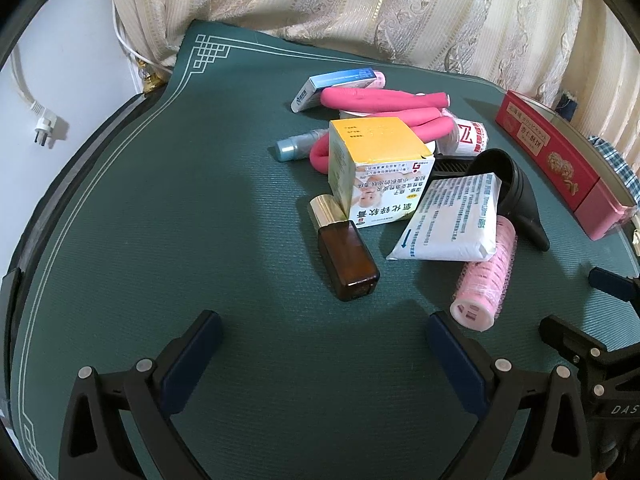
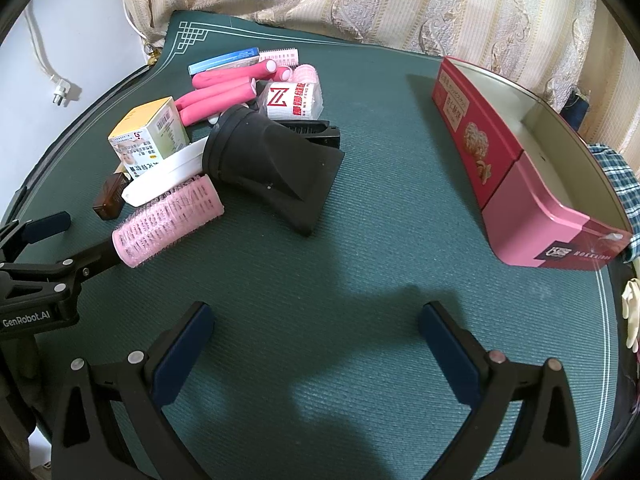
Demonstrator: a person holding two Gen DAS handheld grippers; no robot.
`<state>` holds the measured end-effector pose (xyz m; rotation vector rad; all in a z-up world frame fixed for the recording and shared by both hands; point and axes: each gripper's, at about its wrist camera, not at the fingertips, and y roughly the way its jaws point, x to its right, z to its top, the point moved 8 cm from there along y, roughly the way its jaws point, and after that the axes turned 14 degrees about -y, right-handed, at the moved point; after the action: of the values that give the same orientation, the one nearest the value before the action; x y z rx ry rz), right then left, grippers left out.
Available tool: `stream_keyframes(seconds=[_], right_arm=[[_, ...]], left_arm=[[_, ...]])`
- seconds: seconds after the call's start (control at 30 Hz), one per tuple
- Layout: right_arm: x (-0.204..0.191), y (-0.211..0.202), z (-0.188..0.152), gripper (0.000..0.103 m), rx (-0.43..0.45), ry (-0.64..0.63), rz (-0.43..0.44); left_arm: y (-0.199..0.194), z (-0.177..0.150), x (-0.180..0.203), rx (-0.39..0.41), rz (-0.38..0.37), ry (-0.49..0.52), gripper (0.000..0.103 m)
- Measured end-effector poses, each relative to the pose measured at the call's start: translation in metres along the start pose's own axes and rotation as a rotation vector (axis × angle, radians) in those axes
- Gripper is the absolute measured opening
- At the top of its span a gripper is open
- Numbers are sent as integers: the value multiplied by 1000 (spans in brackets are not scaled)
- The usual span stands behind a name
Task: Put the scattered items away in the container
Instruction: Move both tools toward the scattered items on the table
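left gripper (image 1: 324, 332) jaws spread, empty | right gripper (image 2: 316, 324) jaws spread, empty | pink tin (image 2: 532, 200) apart from clutter

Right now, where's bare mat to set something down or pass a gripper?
Free: green mat between the black dryer nozzle and the red-pink tin box, and the near strip before both grippers. Crowded: the pile around the yellow-white carton, brown glass bottle and pink roller.

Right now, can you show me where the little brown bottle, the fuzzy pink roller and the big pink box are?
little brown bottle (image 1: 348, 264), left wrist view, on its amber glass body.
fuzzy pink roller (image 2: 168, 220), right wrist view, on its bristly side.
big pink box (image 2: 532, 204), right wrist view, on its outer front wall.
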<state>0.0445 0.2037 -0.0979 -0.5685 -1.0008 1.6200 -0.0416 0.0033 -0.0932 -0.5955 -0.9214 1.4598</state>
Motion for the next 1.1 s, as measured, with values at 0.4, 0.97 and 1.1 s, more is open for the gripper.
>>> stream_keyframes(seconds=[0.4, 0.97, 1.1], right_arm=[[2, -7, -4, 103, 5, 2, 1], [-1, -16, 17, 103, 79, 41, 38], [-2, -19, 14, 103, 97, 65, 70]], left_arm=[[2, 5, 2, 4, -4, -19, 103], [-12, 23, 11, 59, -28, -30, 103], [-9, 24, 11, 60, -27, -30, 103]])
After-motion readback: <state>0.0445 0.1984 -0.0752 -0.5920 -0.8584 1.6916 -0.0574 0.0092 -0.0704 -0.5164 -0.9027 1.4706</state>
